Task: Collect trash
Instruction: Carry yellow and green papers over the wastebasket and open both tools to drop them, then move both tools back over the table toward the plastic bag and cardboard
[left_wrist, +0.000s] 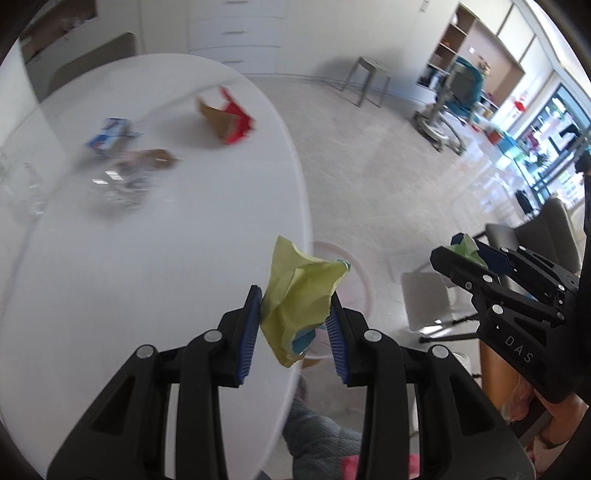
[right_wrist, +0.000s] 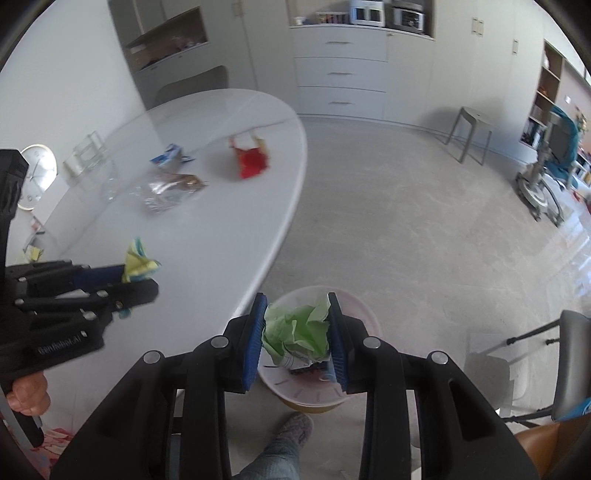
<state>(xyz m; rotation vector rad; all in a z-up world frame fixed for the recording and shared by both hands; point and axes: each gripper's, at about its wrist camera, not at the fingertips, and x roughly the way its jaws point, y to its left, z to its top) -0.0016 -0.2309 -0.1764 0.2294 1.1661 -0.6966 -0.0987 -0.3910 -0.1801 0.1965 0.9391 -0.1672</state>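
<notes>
The white oval table (right_wrist: 207, 229) fills the left of both views, and there's plenty on it yet: out toward its far end sit a torn red-and-brown carton (right_wrist: 250, 158), a small blue-and-white box (right_wrist: 170, 155), and a crinkled silvery wrapper with a brown end (right_wrist: 168, 192), with what looks like clear plastic just beside it, too faint to name. Down on the floor, just off the table's near edge, stands the pale round bin (right_wrist: 364, 314), and through its translucent wall I can make out some scraps already lying inside, so the collecting looks well under way. Now the carriers: the right gripper (right_wrist: 297, 339) is clamped on a crumpled green paper ball (right_wrist: 299, 328), pads pressing it from both sides, and in its own view that ball sits right over the bin's mouth, though how high above I can't say. The left gripper (left_wrist: 295, 328) is clenched on a crumpled yellow-green paper wad (left_wrist: 297, 291) with a bit of pale blue showing at the bottom, and it hangs at the table's rim with the bin (left_wrist: 360, 273) showing just behind it. So by my reading, two pieces are in hand and about to be dropped, neither is in yet, and at least three items on the far end are left to fetch.
</notes>
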